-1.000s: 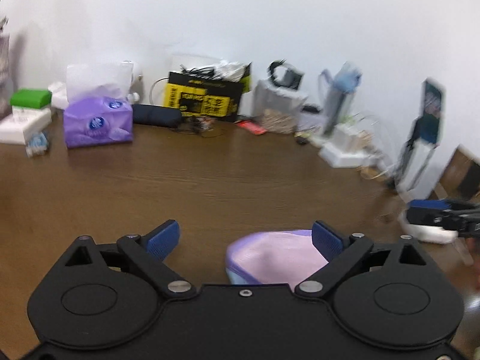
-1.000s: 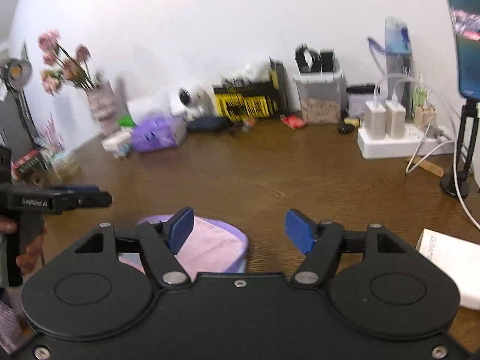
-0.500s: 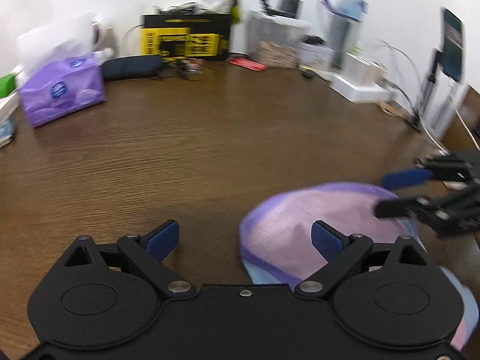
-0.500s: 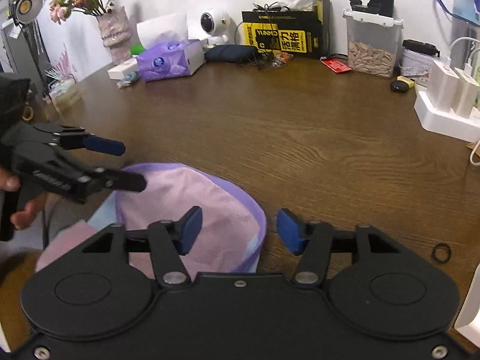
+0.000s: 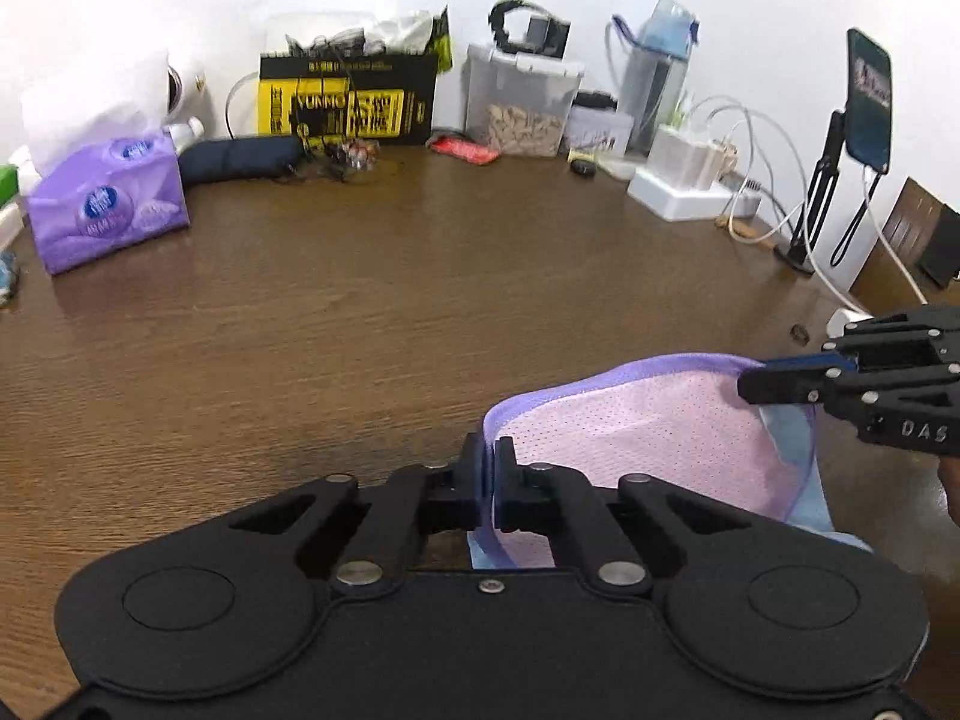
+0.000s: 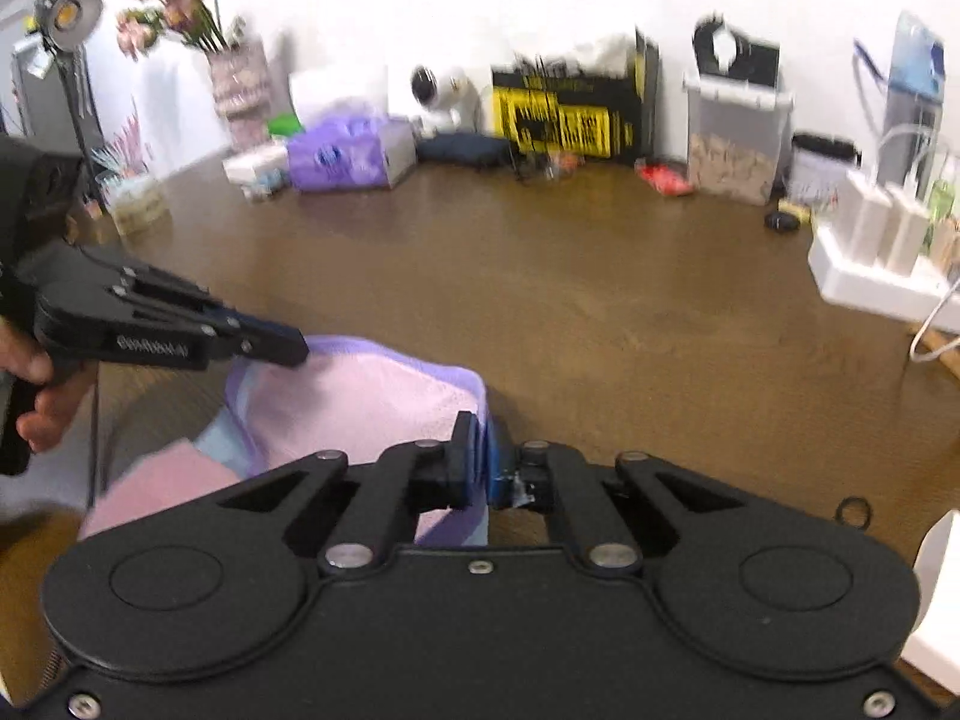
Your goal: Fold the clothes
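Note:
A pink mesh garment (image 5: 654,438) with purple and light-blue trim is held up off the brown table. My left gripper (image 5: 491,468) is shut on its left purple edge. In the left wrist view my right gripper (image 5: 774,381) pinches the garment's far right corner. In the right wrist view the garment (image 6: 360,402) stretches between both tools: my right gripper (image 6: 480,456) is shut on its right edge, and my left gripper (image 6: 288,348) clamps the upper left corner. The lower part of the cloth is hidden behind the gripper bodies.
A purple tissue box (image 5: 108,204), a yellow-and-black box (image 5: 348,99), a clear container (image 5: 522,102), a white power strip (image 5: 690,192) and a phone on a stand (image 5: 864,102) line the table's back. A flower vase (image 6: 240,90) stands far left. A small black ring (image 6: 853,510) lies right.
Both grippers were open above the garment; now each has shut on an edge of it, and the cloth is lifted and stretched between them.

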Action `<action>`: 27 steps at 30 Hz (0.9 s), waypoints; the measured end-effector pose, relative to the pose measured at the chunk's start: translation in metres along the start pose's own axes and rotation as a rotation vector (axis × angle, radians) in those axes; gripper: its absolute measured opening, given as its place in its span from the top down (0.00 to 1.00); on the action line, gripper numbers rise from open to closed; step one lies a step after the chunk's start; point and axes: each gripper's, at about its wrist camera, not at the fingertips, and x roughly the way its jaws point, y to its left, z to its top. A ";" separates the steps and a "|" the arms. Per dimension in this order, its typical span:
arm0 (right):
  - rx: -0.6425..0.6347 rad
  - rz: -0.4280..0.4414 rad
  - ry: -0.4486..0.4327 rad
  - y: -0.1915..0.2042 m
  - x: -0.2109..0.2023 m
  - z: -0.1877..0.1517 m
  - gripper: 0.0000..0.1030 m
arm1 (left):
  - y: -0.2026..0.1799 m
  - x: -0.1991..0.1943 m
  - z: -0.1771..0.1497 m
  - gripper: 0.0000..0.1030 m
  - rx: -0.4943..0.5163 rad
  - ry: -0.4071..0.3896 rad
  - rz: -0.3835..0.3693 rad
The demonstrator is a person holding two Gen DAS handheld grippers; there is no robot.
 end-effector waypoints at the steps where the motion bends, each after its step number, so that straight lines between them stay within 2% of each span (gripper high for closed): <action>1: -0.003 0.010 -0.014 0.002 -0.006 0.001 0.95 | -0.003 -0.007 0.001 0.97 0.000 -0.016 0.002; 6: -0.074 0.084 -0.112 0.015 -0.043 -0.006 0.95 | -0.018 -0.049 -0.007 0.97 0.000 -0.115 -0.036; 10: -0.191 0.201 -0.234 0.030 -0.083 -0.036 0.95 | -0.042 -0.090 -0.046 0.97 0.019 -0.164 -0.097; 14: -0.243 0.220 -0.204 0.036 -0.089 -0.047 0.94 | -0.057 -0.099 -0.087 0.97 0.057 -0.134 -0.109; 18: -0.295 0.239 -0.174 0.041 -0.096 -0.059 0.93 | -0.056 -0.093 -0.117 0.97 0.022 -0.093 -0.089; 20: -0.321 0.248 -0.159 0.044 -0.099 -0.065 0.85 | -0.056 -0.093 -0.122 0.97 0.028 -0.091 -0.069; 21: -0.334 0.253 -0.151 0.045 -0.100 -0.068 0.67 | -0.056 -0.093 -0.123 0.97 0.029 -0.088 -0.066; 22: -0.347 0.257 -0.144 0.046 -0.102 -0.071 0.44 | -0.056 -0.094 -0.123 0.97 0.030 -0.088 -0.069; 24: -0.373 0.267 -0.128 0.049 -0.105 -0.076 0.23 | -0.058 -0.096 -0.124 0.97 0.036 -0.097 -0.076; 27: -0.400 0.283 -0.119 0.053 -0.107 -0.079 0.23 | -0.062 -0.097 -0.127 0.97 0.054 -0.110 -0.065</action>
